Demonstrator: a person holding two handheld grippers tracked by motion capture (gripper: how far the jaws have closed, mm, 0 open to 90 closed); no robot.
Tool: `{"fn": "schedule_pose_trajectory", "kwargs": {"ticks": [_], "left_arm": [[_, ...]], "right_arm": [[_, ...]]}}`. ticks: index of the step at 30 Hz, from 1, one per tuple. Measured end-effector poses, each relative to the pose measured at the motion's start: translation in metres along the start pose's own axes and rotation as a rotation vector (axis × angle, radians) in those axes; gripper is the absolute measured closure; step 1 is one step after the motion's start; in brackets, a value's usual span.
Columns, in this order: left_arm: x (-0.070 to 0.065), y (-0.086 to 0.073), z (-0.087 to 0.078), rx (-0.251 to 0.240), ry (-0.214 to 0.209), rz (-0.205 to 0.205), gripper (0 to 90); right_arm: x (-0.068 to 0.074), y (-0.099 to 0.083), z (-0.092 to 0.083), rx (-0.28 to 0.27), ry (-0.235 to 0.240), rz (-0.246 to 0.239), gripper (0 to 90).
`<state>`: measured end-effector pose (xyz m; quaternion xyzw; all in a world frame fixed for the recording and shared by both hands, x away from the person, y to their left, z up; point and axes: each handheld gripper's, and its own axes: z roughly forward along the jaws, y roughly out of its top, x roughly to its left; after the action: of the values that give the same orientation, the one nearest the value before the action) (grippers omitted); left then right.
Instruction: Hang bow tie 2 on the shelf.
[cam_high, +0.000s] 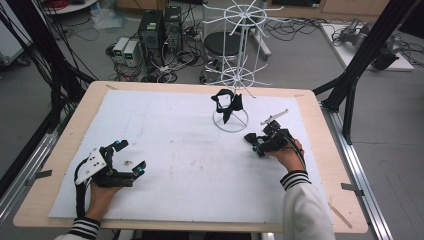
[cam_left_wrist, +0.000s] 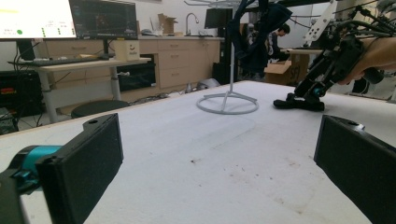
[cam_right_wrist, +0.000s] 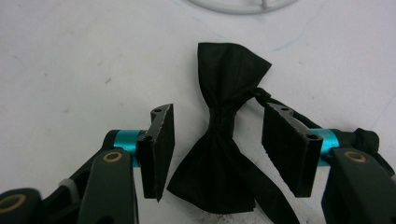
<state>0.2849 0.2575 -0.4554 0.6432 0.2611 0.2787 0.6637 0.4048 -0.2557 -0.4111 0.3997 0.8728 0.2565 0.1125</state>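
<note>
Right gripper (cam_high: 254, 141) sat over the right half of the tabletop, a little toward the far edge, tipped down onto a black bow tie (cam_high: 249, 137) lying flat on the white mat (cam_high: 165, 150). In the right gripper view the bow tie (cam_right_wrist: 224, 140) lay between the two black jaws, its pinched middle knot about centred in the gap, one wing fanned toward the far edge, the other spread toward the camera. Jaws stood partly apart on either side of the knot; neither pad was seen pressing the cloth (a thin gap showed at each side). A strap ran from the knot off behind the right-hand jaw.

Left gripper (cam_high: 131, 156) rested low near the front left corner of the tabletop, jaws spread wide with bare mat between them, holding nothing. From the left gripper view the right gripper (cam_left_wrist: 312, 93) showed well across the table, tips down on the bow tie (cam_left_wrist: 299, 103).

White wire stand (cam_high: 234, 75) stood near the middle of the far edge, its ring base (cam_left_wrist: 227, 104) on the mat. A second black bow tie (cam_high: 227, 103) hung on its lower arms. The bow tie on the mat lay just to the right of the ring base, apart from it.
</note>
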Motion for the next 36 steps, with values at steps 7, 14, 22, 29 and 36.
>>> {"fn": "schedule_pose_trajectory", "kwargs": {"ticks": [7,14,22,29,36], "left_arm": [[0.0,0.0,0.0,-0.001,0.001,-0.001,1.7],[0.0,0.0,0.0,-0.001,0.0,-0.002,1.8],[0.0,0.0,0.0,-0.001,-0.001,-0.001,1.7],[0.0,0.0,0.0,-0.002,-0.001,-0.001,1.7],[0.0,0.0,0.0,-0.001,-0.001,0.0,1.7]], "right_arm": [[-0.002,0.0,0.004,0.024,-0.002,0.004,52.7],[-0.002,0.001,0.01,0.057,0.019,0.003,67.9],[-0.001,0.002,0.01,0.069,0.012,0.018,77.8],[-0.001,0.002,0.008,0.067,0.006,0.015,78.3],[-0.002,0.002,-0.007,-0.015,0.015,0.02,78.3]]}}
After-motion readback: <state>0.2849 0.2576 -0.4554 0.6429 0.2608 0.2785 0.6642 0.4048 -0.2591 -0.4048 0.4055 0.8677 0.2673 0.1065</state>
